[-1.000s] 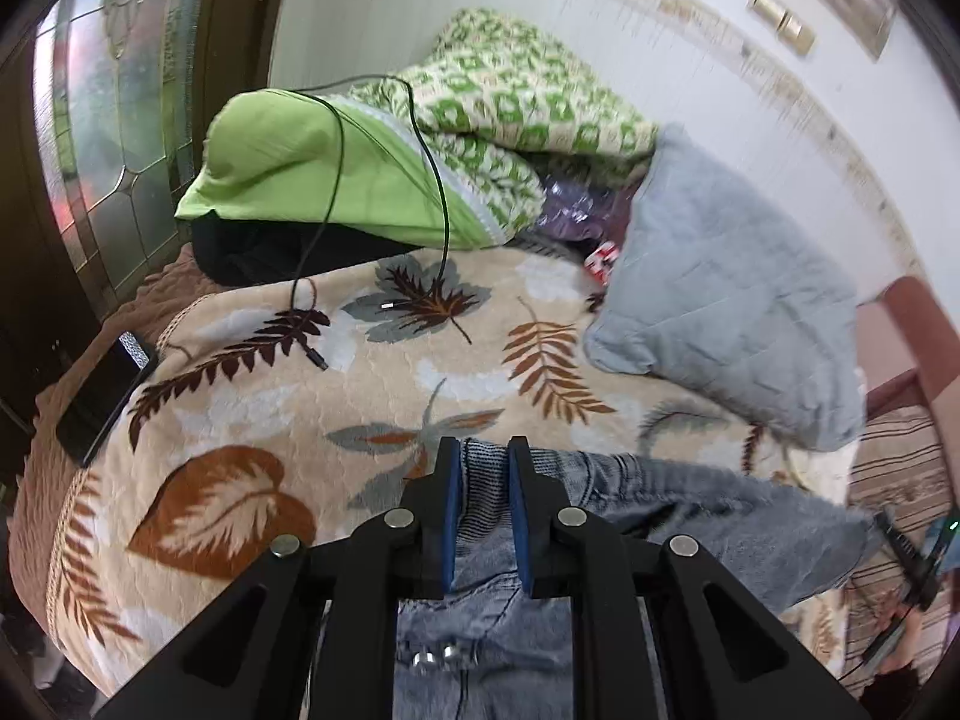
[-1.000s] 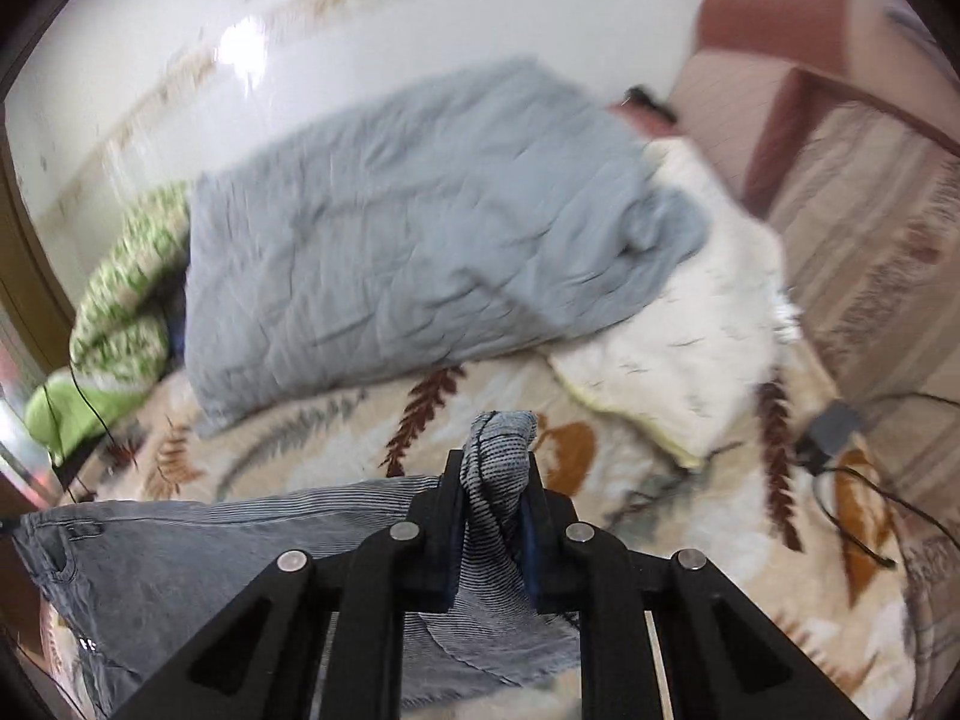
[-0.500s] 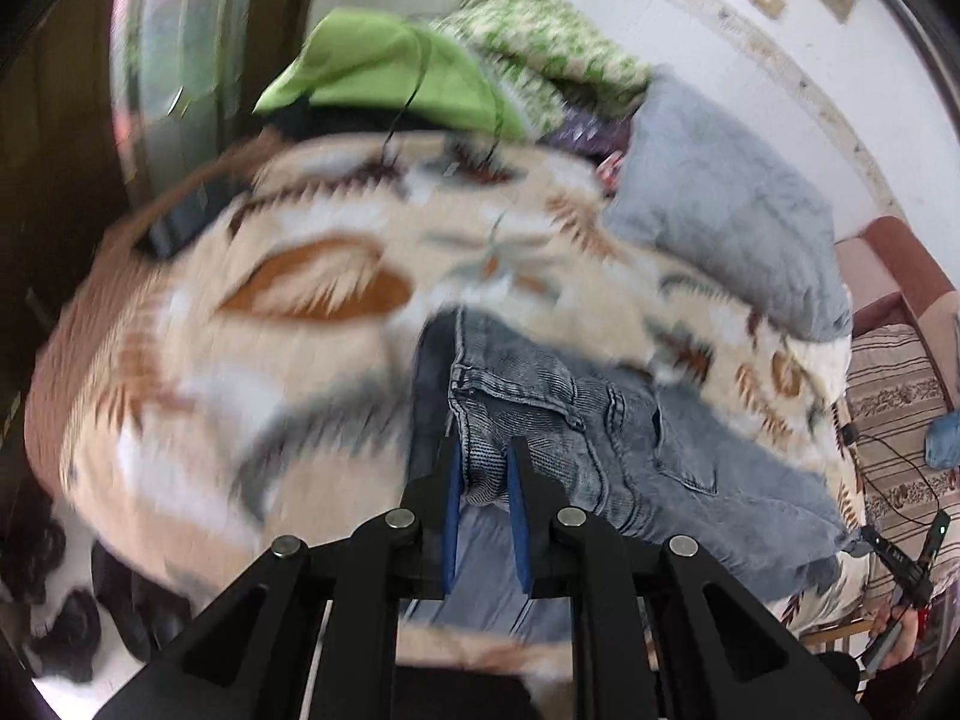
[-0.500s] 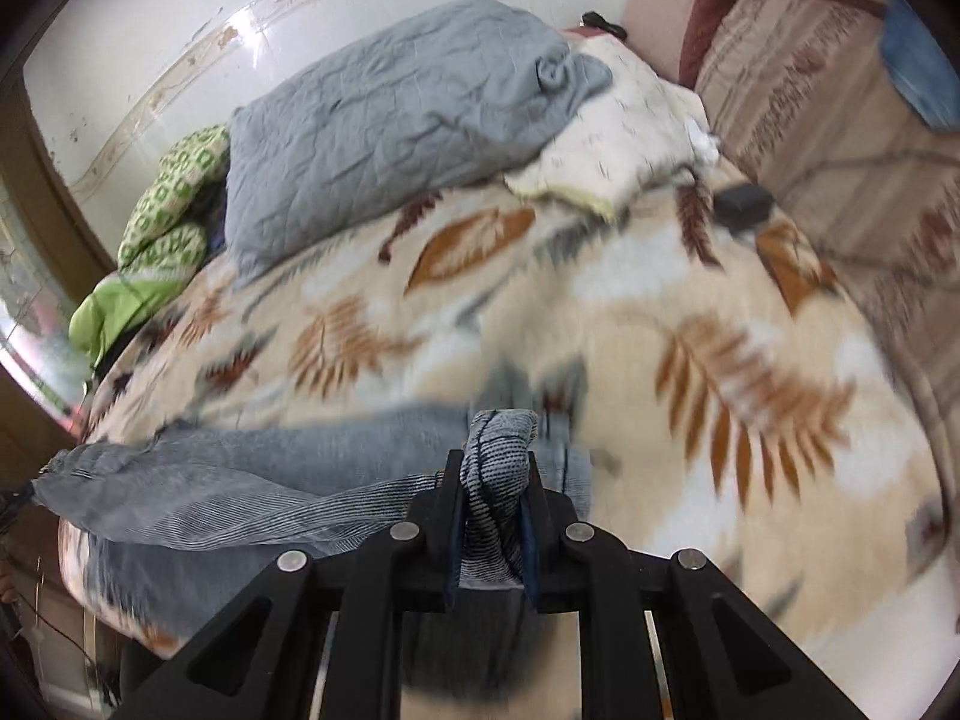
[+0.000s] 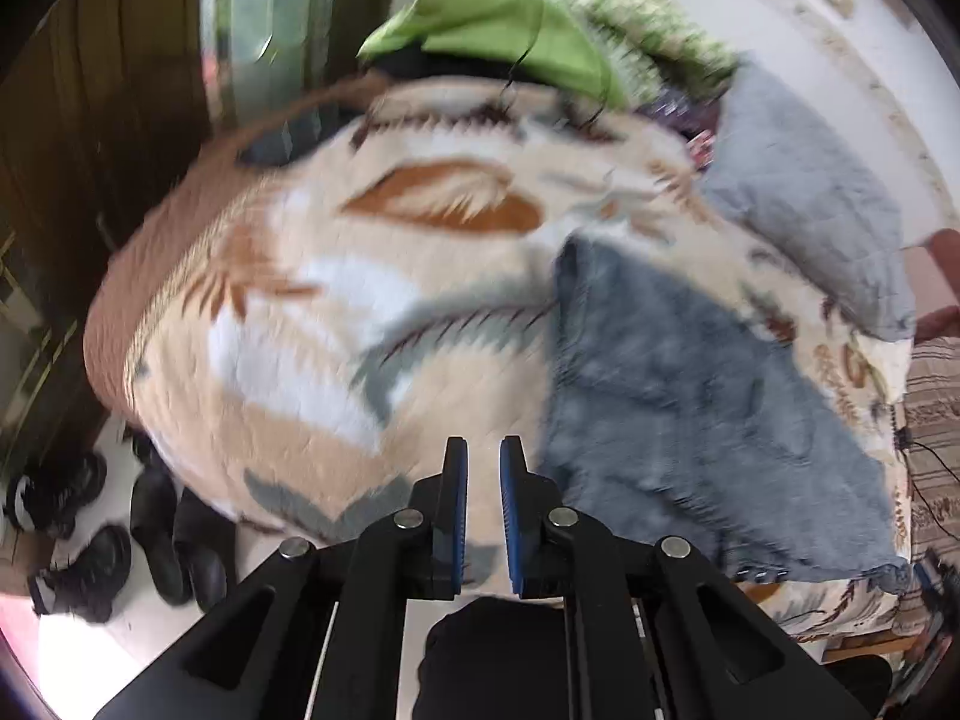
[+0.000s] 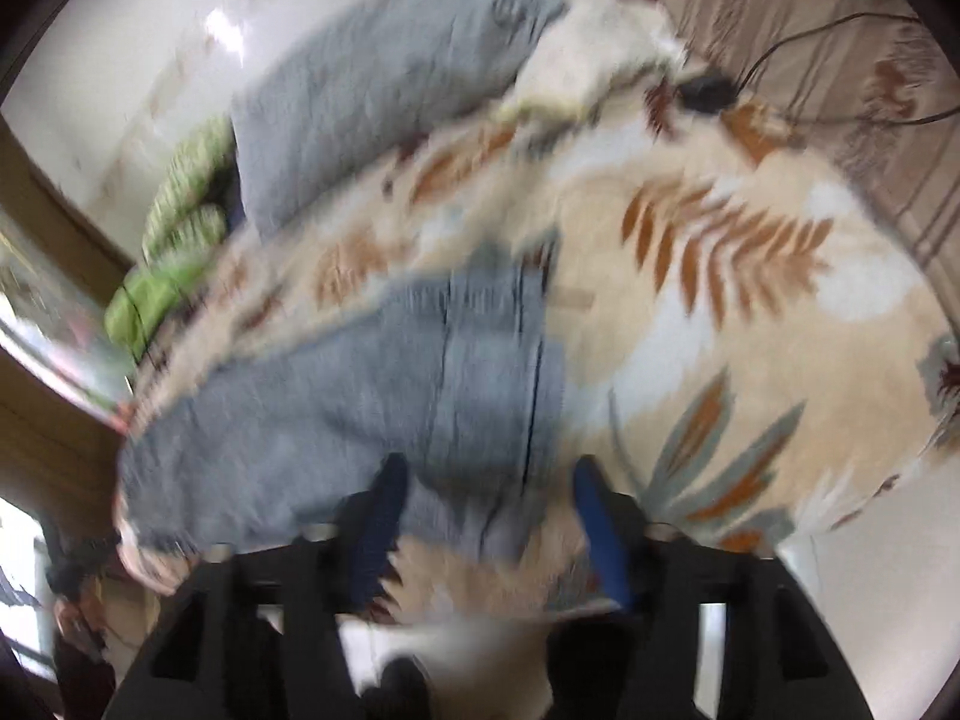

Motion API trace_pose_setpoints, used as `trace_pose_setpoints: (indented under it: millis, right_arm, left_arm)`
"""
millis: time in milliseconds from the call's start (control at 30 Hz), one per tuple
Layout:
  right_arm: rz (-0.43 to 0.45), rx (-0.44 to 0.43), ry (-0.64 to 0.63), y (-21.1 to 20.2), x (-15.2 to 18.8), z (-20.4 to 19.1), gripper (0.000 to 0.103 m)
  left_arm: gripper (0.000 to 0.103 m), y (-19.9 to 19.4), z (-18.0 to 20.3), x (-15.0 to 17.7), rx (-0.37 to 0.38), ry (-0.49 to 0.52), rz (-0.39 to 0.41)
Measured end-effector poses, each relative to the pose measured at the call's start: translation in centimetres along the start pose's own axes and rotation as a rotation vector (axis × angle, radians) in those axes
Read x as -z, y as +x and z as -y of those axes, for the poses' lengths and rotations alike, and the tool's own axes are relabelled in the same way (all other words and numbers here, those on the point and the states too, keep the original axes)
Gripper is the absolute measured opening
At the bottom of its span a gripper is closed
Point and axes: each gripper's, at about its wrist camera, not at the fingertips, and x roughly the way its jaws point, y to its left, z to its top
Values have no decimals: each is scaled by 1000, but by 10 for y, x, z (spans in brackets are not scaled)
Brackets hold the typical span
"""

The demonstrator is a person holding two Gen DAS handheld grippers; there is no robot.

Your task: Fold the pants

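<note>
Left wrist view: left gripper [image 5: 478,462], fingers nearly together, nothing between them, above the bed's near edge [image 5: 288,516]. Pants [image 5: 690,396] lie just right of and beyond it, long axis running along that edge toward the right. Right wrist view: right gripper [image 6: 486,498], fingers spread wide and empty, directly over the pants [image 6: 372,402]; judged the nearer for regrasping. Farther: grey pillow [image 6: 372,96] at the bed's far edge. Both views blurred.
</note>
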Motion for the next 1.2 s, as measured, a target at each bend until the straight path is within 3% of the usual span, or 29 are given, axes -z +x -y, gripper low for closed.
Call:
trace_pose_setpoints:
  millis: [100, 267, 400, 433, 467, 600, 867, 1000, 1133, 1200]
  right_arm:
    - [53, -60, 70, -2, -19, 8, 65]
    - [-94, -17, 110, 58, -34, 5, 65]
    - [-144, 40, 128, 94, -30, 14, 63]
    - [-160, 49, 120, 100, -29, 14, 57]
    - [-178, 43, 102, 104, -28, 12, 40]
    - [-109, 85, -9, 96, -30, -5, 16]
    - [152, 69, -20, 70, -63, -19, 12]
    - [145, 170, -42, 89, -77, -13, 12]
    - [66, 243, 45, 105, -81, 14, 12]
    - [84, 229, 58, 97, -81, 15, 13]
  left_arm:
    - [10, -11, 35, -4, 59, 61, 35]
    - [10, 0, 123, 9, 166, 218, 14]
    - [10, 24, 185, 27, 210, 328, -40]
    - [10, 33, 198, 31, 213, 350, -57]
    - [10, 40, 208, 32, 217, 366, -71]
    - [10, 69, 243, 47, 194, 425, -122]
    - [10, 94, 250, 72, 124, 489, -159]
    - [11, 93, 252, 79, 100, 515, -135]
    - [17, 93, 253, 82, 97, 528, -121]
    - [22, 92, 254, 84, 105, 533, -114]
